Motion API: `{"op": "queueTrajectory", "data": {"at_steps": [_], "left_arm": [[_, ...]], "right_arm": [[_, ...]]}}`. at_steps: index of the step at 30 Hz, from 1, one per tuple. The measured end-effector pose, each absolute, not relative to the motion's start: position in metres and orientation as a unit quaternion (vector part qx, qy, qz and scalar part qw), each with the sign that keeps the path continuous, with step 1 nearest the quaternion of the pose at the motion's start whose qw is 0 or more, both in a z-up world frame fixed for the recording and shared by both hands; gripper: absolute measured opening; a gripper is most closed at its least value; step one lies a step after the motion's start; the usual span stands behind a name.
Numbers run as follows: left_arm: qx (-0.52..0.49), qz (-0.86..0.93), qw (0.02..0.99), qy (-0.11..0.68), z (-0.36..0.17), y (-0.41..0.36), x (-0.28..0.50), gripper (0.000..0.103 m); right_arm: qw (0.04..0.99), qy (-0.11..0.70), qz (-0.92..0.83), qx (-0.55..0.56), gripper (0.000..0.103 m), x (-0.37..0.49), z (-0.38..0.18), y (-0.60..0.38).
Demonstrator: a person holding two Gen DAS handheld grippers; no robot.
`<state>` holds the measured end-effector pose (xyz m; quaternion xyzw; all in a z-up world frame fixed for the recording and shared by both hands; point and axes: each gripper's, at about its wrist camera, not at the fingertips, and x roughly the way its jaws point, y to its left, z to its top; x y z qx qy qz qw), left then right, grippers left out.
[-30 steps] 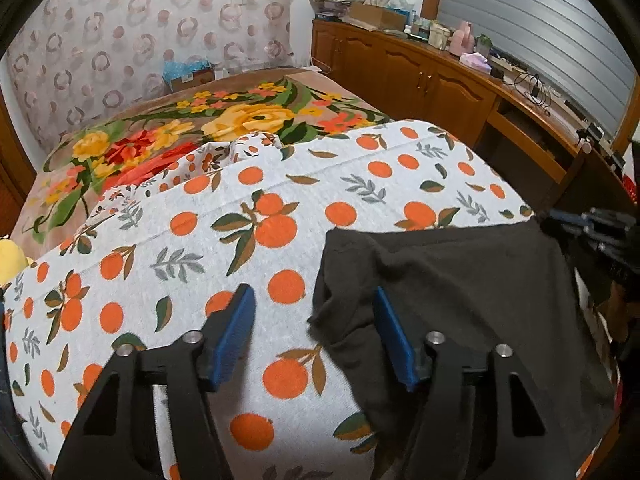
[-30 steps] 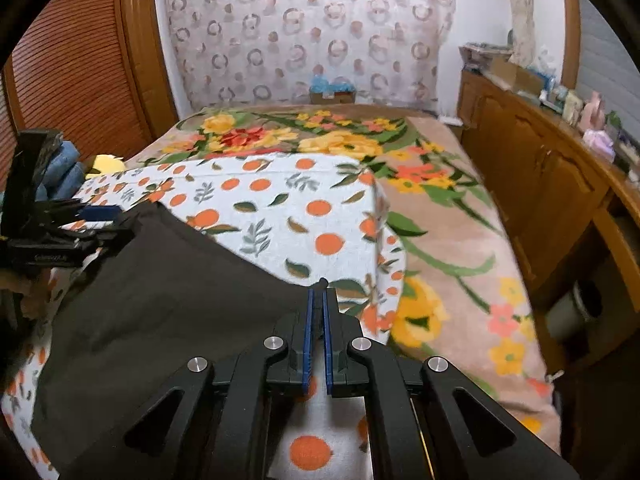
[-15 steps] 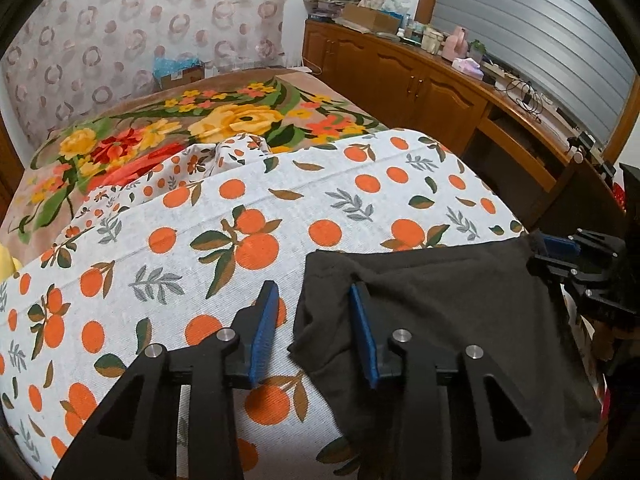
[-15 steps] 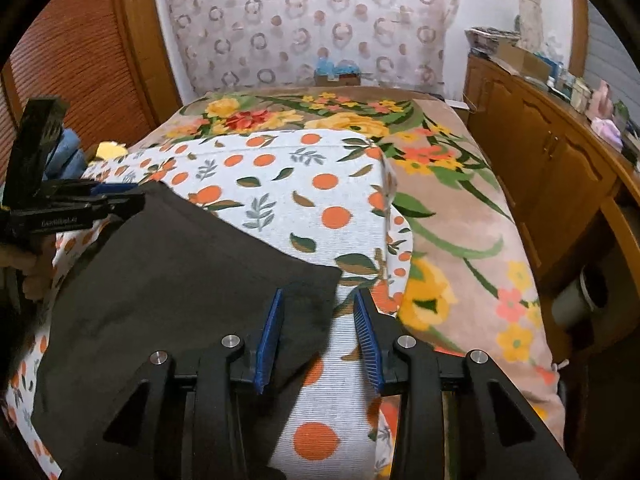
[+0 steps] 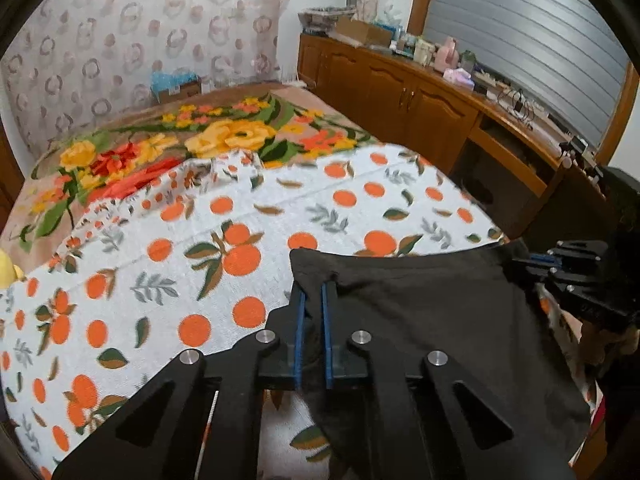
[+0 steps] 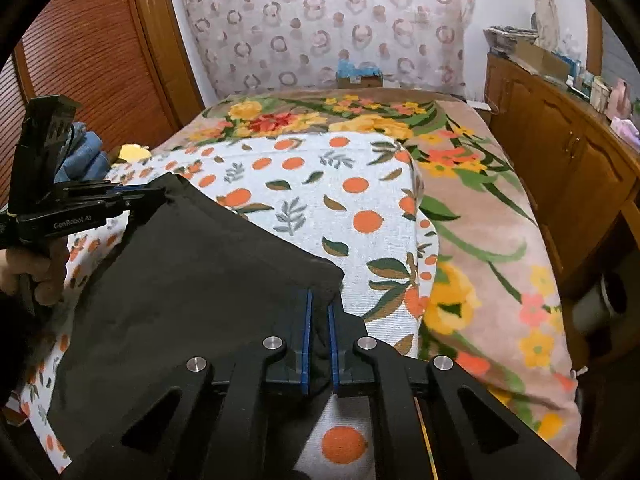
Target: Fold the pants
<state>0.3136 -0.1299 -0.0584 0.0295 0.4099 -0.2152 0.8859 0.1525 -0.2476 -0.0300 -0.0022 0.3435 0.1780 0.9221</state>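
Note:
The black pants (image 5: 440, 320) lie on the orange-print sheet (image 5: 240, 232) at the near end of the bed. My left gripper (image 5: 313, 292) is shut on the pants' left corner; it also shows at the left in the right wrist view (image 6: 156, 196). My right gripper (image 6: 319, 300) is shut on the right corner of the pants (image 6: 192, 280); it also shows at the right in the left wrist view (image 5: 528, 260). The cloth stretches between the two grippers.
A floral blanket (image 6: 472, 208) covers the bed beyond and right of the sheet. Wooden cabinets (image 5: 400, 96) run along the right side. A wooden sliding door (image 6: 80, 60) and folded blue clothes (image 6: 80, 156) are at the left. A box (image 6: 358, 74) sits by the curtain.
Both grippers were apart over the pants' corners half a second ago; now each has closed on its corner. The pants' far edge has lifted and pulled taut between them.

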Motion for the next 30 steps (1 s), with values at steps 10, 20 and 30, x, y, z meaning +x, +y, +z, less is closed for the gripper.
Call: {"op": "queueTrajectory", "data": {"at_steps": [10, 20, 30], "left_arm": [[0.029, -0.209, 0.908, 0.361, -0.018, -0.119, 0.282, 0.008], [0.022, -0.2, 0.927, 0.318, 0.017, -0.105, 0.235, 0.008], [0.026, -0.188, 0.943, 0.273, 0.049, -0.091, 0.184, 0.008]], "right_arm": [[0.945, 0.276, 0.174, 0.007, 0.007, 0.115, 0.0, -0.244], [0.958, 0.221, 0.181, -0.006, 0.007, 0.067, 0.024, -0.233], [0.965, 0.174, 0.194, -0.016, 0.006, 0.025, 0.033, -0.222]]}}
